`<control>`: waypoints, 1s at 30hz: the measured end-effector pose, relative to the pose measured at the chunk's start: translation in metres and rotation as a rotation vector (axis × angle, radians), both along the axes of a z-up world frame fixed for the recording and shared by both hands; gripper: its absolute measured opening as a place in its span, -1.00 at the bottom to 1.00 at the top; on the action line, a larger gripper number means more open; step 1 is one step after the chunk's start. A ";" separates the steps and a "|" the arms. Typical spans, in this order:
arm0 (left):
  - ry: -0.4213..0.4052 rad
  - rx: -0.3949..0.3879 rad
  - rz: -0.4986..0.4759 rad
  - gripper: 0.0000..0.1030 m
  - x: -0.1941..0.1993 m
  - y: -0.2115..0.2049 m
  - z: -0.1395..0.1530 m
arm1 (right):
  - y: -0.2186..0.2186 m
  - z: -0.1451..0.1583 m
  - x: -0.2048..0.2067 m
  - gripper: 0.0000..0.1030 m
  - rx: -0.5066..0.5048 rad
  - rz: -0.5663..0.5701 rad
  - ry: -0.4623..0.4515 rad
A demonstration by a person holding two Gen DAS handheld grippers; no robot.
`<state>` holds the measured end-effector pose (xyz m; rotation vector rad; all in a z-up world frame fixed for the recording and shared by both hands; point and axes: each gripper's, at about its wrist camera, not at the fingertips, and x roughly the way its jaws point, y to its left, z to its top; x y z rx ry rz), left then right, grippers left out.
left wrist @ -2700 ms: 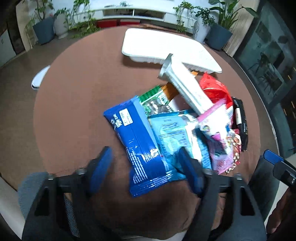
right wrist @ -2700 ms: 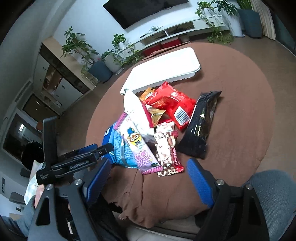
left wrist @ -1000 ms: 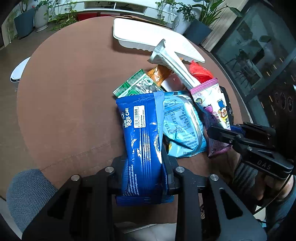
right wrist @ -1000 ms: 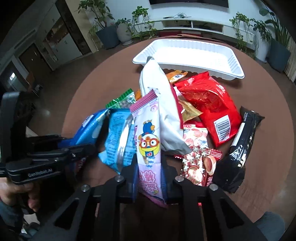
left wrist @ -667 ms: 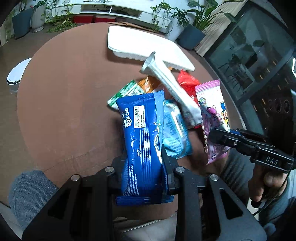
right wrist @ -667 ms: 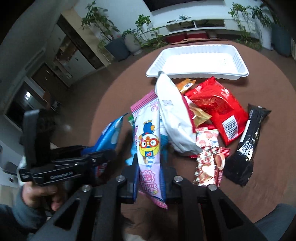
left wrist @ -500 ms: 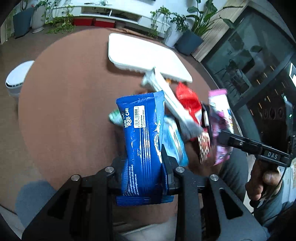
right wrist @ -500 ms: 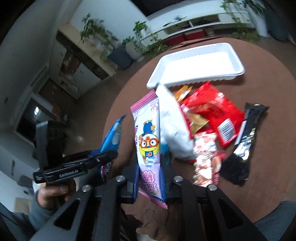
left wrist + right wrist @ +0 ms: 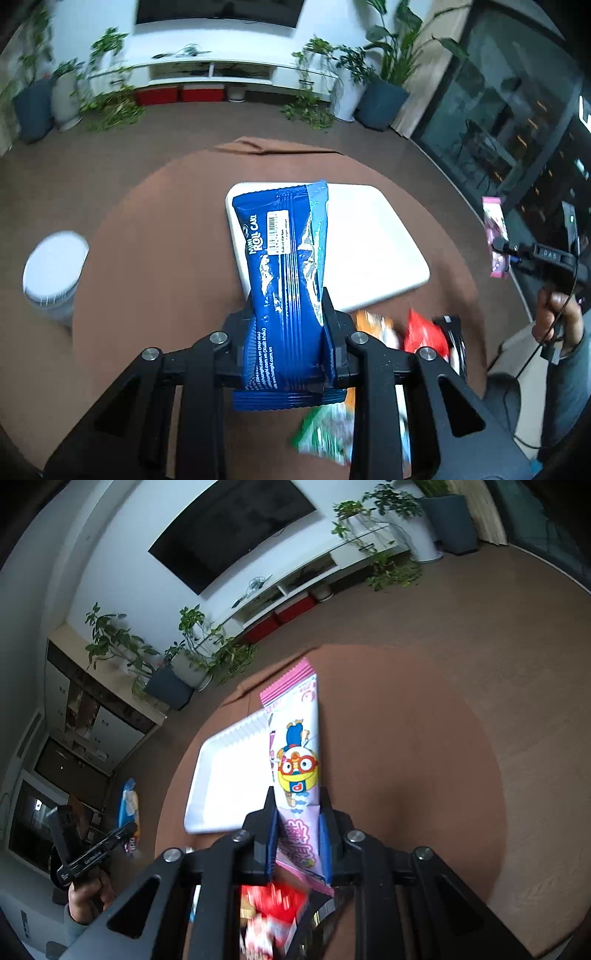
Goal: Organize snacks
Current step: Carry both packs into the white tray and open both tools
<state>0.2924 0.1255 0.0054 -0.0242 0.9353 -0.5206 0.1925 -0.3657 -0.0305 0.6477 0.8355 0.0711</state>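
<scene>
Left gripper (image 9: 288,314) clamping blue roll cake pack (image 9: 284,266), pack standing up between jaws, covering left part of white tray (image 9: 369,251) in left wrist view. Right gripper (image 9: 297,812) closed tight on pink cartoon snack pack (image 9: 297,760), pack hiding right edge of the tray (image 9: 225,775). Tray lying on round brown table (image 9: 406,760), looking empty. Remaining snacks lying blurred under both grippers: red packet (image 9: 421,332), green packet (image 9: 325,432), black packet (image 9: 454,339). White bin (image 9: 55,269) standing beside table.

Living room: television (image 9: 229,535), houseplants (image 9: 110,103)
</scene>
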 end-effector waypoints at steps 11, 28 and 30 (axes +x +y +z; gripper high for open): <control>0.130 0.173 -0.044 -0.50 0.078 -0.089 -0.070 | 0.067 -0.064 0.125 -0.61 -0.060 0.192 0.186; 0.132 0.255 -0.042 -0.47 0.067 -0.143 -0.121 | 0.101 -0.097 0.159 -0.52 -0.195 0.240 0.249; 0.136 0.250 -0.038 -0.47 0.071 -0.140 -0.117 | 0.102 -0.097 0.157 -0.50 -0.210 0.243 0.244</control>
